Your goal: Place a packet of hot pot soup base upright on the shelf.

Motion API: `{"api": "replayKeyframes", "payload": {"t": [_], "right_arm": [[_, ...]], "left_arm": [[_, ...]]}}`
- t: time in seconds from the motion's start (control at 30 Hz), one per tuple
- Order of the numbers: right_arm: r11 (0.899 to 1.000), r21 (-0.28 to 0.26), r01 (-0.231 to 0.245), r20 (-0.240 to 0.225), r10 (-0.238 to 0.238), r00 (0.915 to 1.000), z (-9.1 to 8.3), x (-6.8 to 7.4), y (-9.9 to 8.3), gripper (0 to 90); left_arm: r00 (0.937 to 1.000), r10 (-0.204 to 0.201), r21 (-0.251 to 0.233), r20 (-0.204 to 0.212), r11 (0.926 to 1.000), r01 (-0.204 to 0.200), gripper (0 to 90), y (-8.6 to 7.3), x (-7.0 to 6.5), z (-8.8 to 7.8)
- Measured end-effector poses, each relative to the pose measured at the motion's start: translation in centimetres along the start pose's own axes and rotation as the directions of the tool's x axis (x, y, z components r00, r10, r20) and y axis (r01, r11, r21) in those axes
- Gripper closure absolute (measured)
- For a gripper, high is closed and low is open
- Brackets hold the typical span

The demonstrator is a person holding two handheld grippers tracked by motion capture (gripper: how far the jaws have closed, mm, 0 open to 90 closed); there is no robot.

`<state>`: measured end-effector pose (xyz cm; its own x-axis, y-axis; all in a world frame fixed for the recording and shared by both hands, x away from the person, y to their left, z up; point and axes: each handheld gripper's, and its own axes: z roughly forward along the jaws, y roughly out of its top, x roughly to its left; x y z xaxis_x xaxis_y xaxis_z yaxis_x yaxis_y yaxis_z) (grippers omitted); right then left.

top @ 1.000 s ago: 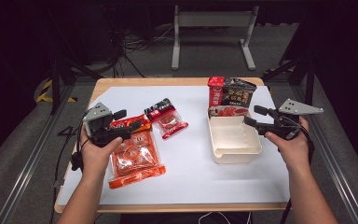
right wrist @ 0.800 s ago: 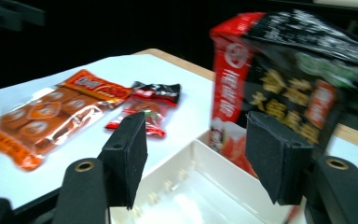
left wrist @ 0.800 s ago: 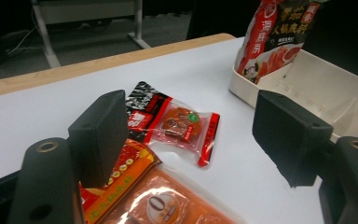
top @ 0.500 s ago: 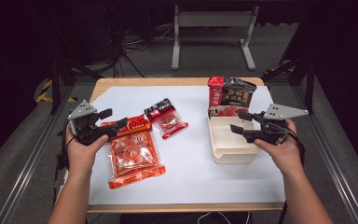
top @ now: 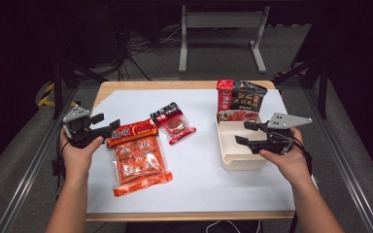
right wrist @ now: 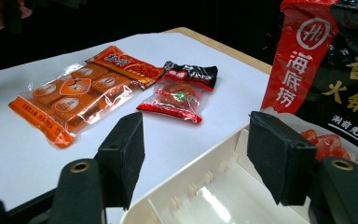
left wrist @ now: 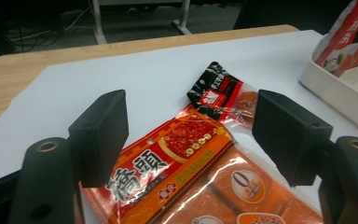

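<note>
At the left of the high view, the left gripper (top: 108, 130) is sitting level above the table with its jaws standing wide and nothing between them, their tips just reaching the red header of the large orange snack pack (top: 138, 158). In the left gripper view, that header (left wrist: 168, 161) is lying flat on the white sheet (left wrist: 121, 79), framed between the two black pads (left wrist: 101, 135), which are not pressing on it. The line-up suggests the hand is aiming to take the pack by its stiff sealed top edge, the easiest part to pinch on a flat, limp bag.

Just past the header, toward the centre of the frame, the small red and black sachet (top: 173, 122) is lying apart from the pack's body but close to its upper corner.

At the right of the high view, the right gripper (top: 241, 133) is hovering over the near left part of the cream plastic tray (top: 245, 162), jaws also spread wide and empty. In the right gripper view, the tray's rim (right wrist: 200, 177) is running between the pads, so this hand is probably getting ready to steady or hold the tray as the receiving container. Behind the tray, in the upper right of the frame, the red and black hotpot seasoning bag (top: 240, 97) is standing propped against its far end, partly inside it.
</note>
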<state>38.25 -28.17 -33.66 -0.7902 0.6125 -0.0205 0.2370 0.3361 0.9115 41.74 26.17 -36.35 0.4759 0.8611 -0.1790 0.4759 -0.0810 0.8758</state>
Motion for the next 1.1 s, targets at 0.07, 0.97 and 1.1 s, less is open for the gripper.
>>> {"api": "replayKeyframes", "payload": {"t": [0.07,0.97,1.1], "right_arm": [[1.0,-0.002,0.0,-0.001,0.0,1.0,0.0,0.1,0.0,37.3],[1.0,-0.03,0.005,-0.001,-0.005,1.0,0.1,0.1,-0.1,33.4],[0.999,-0.035,0.002,0.002,-0.002,1.0,-0.1,0.0,-0.1,33.2]], "left_arm": [[1.0,-0.005,0.002,-0.003,1.0,0.005,29.0,-0.2,0.3,0.2],[0.9906,-0.108,0.157,-0.084,0.9802,0.12,29.7,-4.4,4.3,4.4],[0.9901,-0.106,0.18,-0.092,0.9761,0.121,29.4,-4.6,4.4,4.7]]}}
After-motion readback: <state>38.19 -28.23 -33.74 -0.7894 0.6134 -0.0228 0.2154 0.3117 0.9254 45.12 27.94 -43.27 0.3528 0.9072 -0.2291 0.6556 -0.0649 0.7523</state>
